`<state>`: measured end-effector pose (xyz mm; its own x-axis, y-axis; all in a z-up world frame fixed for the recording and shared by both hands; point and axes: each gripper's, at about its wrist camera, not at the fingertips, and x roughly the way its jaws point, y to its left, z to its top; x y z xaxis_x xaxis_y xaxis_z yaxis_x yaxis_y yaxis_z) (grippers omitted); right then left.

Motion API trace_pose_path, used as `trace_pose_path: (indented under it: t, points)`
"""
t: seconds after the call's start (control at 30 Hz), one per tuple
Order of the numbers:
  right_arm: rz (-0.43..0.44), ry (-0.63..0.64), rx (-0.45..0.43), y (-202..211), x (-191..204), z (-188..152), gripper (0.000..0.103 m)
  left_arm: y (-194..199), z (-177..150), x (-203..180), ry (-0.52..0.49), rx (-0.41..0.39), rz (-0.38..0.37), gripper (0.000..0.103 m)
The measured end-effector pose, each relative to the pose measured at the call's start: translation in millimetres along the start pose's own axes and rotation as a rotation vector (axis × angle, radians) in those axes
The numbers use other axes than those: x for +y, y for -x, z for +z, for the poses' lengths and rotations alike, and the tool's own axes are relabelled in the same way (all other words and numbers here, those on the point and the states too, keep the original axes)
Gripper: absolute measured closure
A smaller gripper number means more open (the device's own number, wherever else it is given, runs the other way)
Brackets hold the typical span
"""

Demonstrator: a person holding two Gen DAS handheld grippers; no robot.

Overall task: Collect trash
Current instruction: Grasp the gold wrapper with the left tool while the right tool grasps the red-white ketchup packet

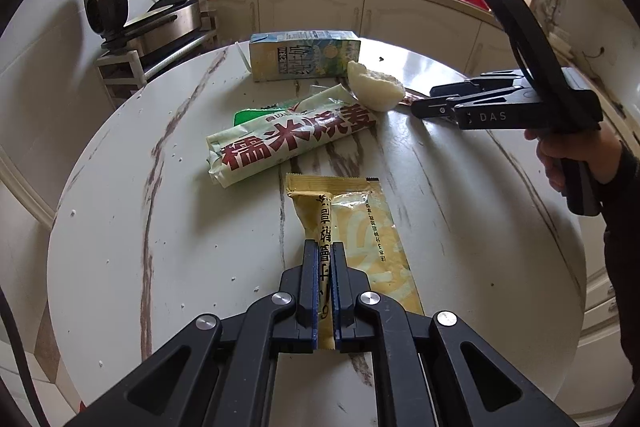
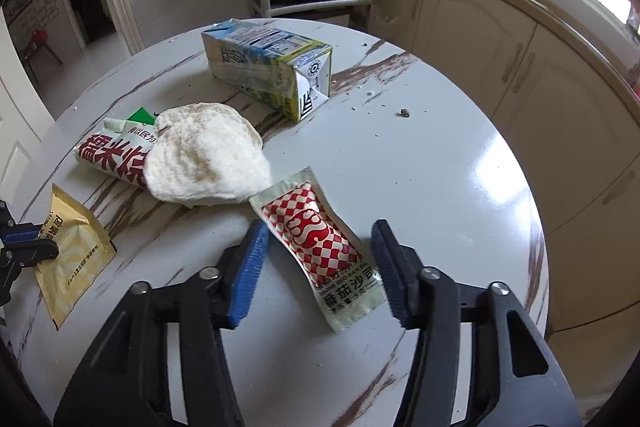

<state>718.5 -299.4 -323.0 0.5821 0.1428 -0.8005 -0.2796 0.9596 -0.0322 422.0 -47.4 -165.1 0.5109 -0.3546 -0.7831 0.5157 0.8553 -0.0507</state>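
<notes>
The left gripper [image 1: 325,259] pinches a yellow wrapper [image 1: 360,227] on the round table [image 1: 120,227]. The right gripper [image 2: 318,247] straddles a ketchup packet [image 2: 316,239], pads apart.

Left wrist cam sits just behind the left claw [image 1: 324,259], angled steeply down across the round desk [image 1: 120,227], facing the window-side cabinets; close range. Right wrist cam sits behind the right claw [image 2: 318,247], same downward tilt, facing the doorway and corner. Overlap: desk centre, with the milk carton [image 1: 304,59], bun [image 2: 204,159] and yellow packet [image 2: 68,251]. Each cam catches the other claw at frame edge.
</notes>
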Motion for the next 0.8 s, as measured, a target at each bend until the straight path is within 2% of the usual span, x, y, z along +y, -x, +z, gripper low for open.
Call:
trace_pose_path:
  t: [0.03, 0.13, 0.23, 0.43, 0.63, 0.8]
  points:
    - [0.002, 0.001, 0.000, 1.5, 1.3, -1.3, 0.077, 0.5, -0.5, -1.7, 0.003, 0.001, -0.001, 0.101]
    - [-0.003, -0.014, -0.006, 7.3, 4.4, -7.5, 0.088, 2.2, -2.4, -3.2, 0.019, 0.004, -0.020, 0.101]
    - [0.009, -0.066, -0.028, 16.9, 3.0, -17.1, 0.093, 7.0, -6.9, -6.6, 0.034, 0.001, -0.037, 0.102]
    - [0.068, -0.145, -0.105, 57.7, 10.9, -46.4, 0.095, 25.4, -17.6, -18.5, 0.070, -0.014, -0.085, 0.102]
    - [0.178, -0.227, -0.177, 99.0, 23.9, -84.2, 0.095, 51.7, -24.5, -34.9, 0.108, -0.053, -0.112, 0.102]
    - [0.233, -0.273, -0.219, 123.2, 33.6, -112.7, 0.095, 70.0, -28.2, -53.5, 0.121, -0.078, -0.134, 0.102]
